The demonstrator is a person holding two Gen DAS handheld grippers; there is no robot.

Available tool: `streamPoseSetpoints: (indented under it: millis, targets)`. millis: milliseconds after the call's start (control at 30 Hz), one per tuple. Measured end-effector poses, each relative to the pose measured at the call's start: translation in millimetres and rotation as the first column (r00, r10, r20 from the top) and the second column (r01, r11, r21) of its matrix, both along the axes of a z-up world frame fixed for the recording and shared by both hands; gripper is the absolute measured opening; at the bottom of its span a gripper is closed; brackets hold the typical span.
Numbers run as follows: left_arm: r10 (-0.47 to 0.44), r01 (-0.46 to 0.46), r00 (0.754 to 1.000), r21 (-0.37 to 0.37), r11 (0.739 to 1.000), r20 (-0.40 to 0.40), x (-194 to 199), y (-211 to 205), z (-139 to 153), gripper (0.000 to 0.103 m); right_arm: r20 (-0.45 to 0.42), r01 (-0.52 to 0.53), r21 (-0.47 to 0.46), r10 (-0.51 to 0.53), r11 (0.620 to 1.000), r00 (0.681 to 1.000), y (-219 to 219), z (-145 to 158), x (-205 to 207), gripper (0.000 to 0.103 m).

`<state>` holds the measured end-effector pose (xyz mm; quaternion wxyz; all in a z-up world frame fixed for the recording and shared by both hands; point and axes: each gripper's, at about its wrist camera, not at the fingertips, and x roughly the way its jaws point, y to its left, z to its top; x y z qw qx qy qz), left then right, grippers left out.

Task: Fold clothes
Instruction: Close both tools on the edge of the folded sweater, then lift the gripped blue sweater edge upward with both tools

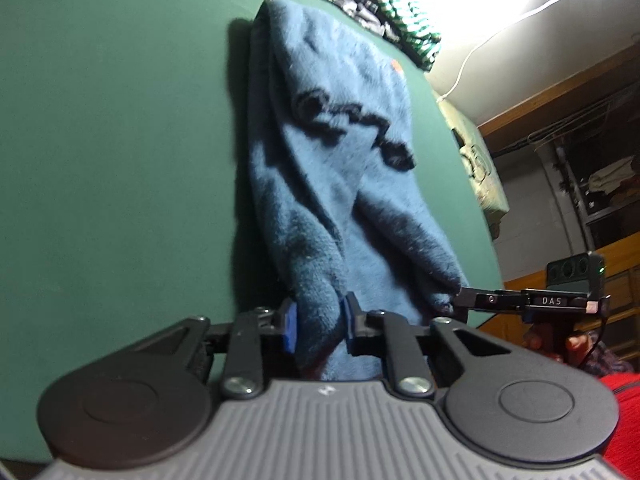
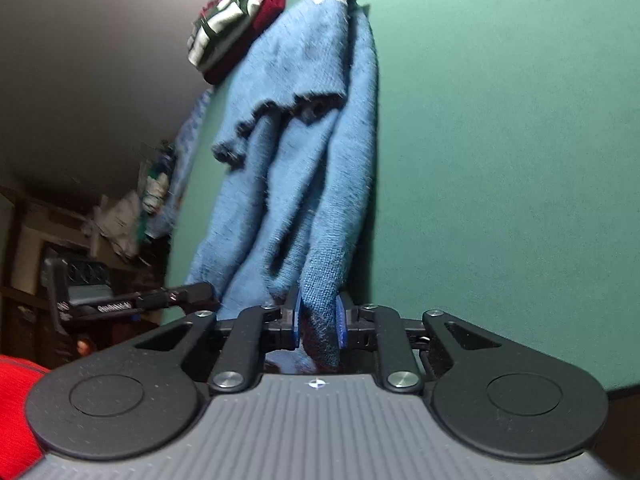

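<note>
A blue knitted sweater (image 1: 332,168) with a black pattern lies stretched across the green table (image 1: 120,160). My left gripper (image 1: 319,326) is shut on its near edge, cloth bunched between the blue pads. My right gripper (image 2: 319,322) is shut on another part of the same sweater (image 2: 304,152), near edge. In the left wrist view the right gripper (image 1: 460,300) shows at the right, clamped on the cloth corner. In the right wrist view the left gripper (image 2: 204,294) shows at the left, at the sweater's edge.
A pile of striped green-white clothes (image 1: 380,4) lies at the table's far edge; it shows in the right wrist view (image 2: 236,20) with dark red cloth. A white cable (image 1: 500,32) hangs at the right. Shelves (image 1: 600,184) stand beyond. Red sleeve (image 2: 16,400) near.
</note>
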<state>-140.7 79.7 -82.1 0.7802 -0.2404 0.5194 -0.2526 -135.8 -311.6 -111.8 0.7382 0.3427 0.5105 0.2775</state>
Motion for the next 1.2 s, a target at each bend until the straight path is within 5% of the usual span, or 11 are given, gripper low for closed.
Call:
streamPoseSetpoints:
  millis: [467, 933, 1067, 1200]
  targets:
    - [0.138, -0.123, 0.983, -0.122, 0.985, 0.122, 27.7, 17.4, 56.1, 0.016, 0.048, 0.164, 0.28, -0.184, 0.946, 0.982, -17.9, 32.1, 26.8, 0.018]
    - [0.217, -0.178, 0.937, -0.16, 0.971, 0.274, 85.9, 19.0, 96.2, 0.016, 0.059, 0.267, 0.41, -0.318, 0.872, 0.946, -27.0, 44.2, 75.4, 0.018]
    - [0.239, -0.194, 0.918, -0.168, 0.967, 0.318, 102.2, 19.3, 104.3, 0.0, 0.041, 0.294, 0.414, -0.341, 0.861, 0.939, -27.3, 39.8, 85.0, 0.018]
    - [0.258, -0.223, 0.914, -0.145, 0.964, 0.313, 127.0, 18.6, 99.8, 0.0, 0.014, 0.321, 0.406, -0.357, 0.856, 0.934, -26.7, 32.2, 92.9, 0.018]
